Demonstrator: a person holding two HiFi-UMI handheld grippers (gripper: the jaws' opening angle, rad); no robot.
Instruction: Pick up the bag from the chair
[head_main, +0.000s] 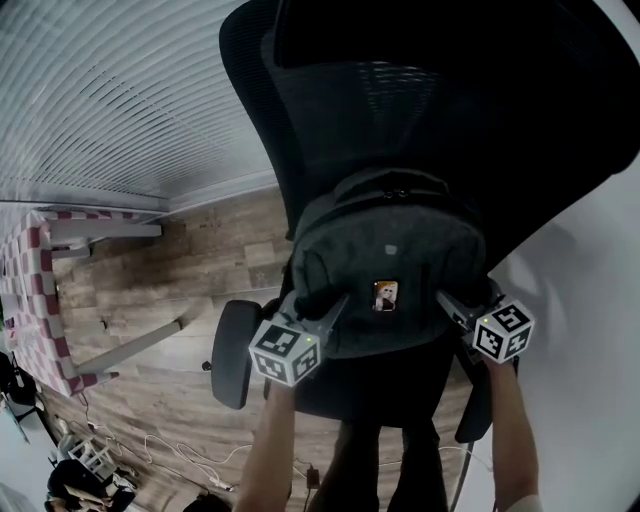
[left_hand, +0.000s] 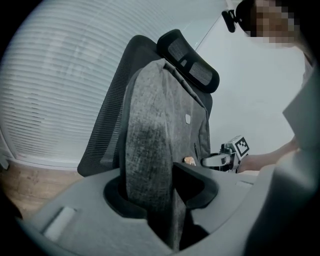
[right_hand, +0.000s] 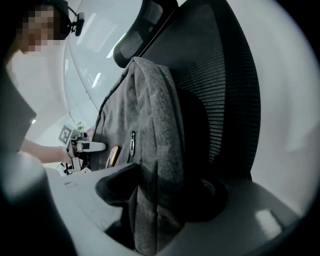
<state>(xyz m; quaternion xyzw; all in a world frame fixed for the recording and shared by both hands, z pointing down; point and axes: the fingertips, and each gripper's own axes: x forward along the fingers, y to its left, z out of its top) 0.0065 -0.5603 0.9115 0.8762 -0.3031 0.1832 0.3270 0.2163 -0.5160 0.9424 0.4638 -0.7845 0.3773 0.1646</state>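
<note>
A grey felt backpack (head_main: 385, 255) with a small orange tag stands upright on a black mesh office chair (head_main: 330, 110), leaning on its backrest. My left gripper (head_main: 322, 308) is at the bag's lower left side and my right gripper (head_main: 452, 305) at its lower right side. In the left gripper view the bag's grey side (left_hand: 150, 145) fills the gap of the left gripper (left_hand: 160, 186), which is shut on it. The right gripper view shows the bag's other side (right_hand: 155, 140) pinched the same way in the right gripper (right_hand: 161, 189). Each gripper view shows the opposite gripper beyond the bag.
The chair's left armrest (head_main: 233, 352) juts out beside my left gripper. A table with a red-and-white checked cloth (head_main: 30, 290) stands left on the wood floor (head_main: 180, 270). Cables (head_main: 190, 455) lie near the bottom. A white wall (head_main: 590, 300) is close on the right.
</note>
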